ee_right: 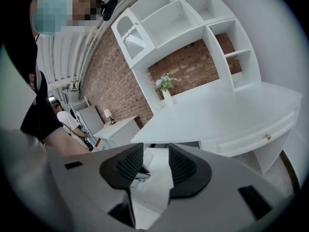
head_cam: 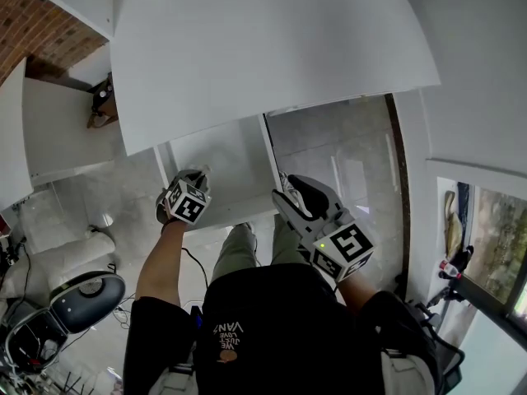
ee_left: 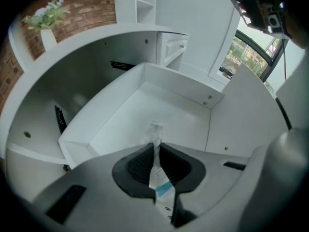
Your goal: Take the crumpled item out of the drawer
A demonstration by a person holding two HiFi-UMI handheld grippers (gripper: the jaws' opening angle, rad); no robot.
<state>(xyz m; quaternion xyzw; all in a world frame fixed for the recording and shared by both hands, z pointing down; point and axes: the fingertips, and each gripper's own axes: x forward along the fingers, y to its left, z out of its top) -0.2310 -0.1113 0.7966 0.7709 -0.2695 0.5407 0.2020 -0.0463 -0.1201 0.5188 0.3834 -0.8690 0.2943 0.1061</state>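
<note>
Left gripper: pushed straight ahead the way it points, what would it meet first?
Probably the open drawer, at its bare floor near the back wall, though depth is unclear. The left gripper is shut on the crumpled item.

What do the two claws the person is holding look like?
The left claw and right claw are light grey, with black ribbed pads inside the jaws. Each carries a white cube with black square markers; the right cube shows a small green light. The person wears a black short-sleeved T-shirt.

Crumpled item half hidden between fingers of left gripper
</note>
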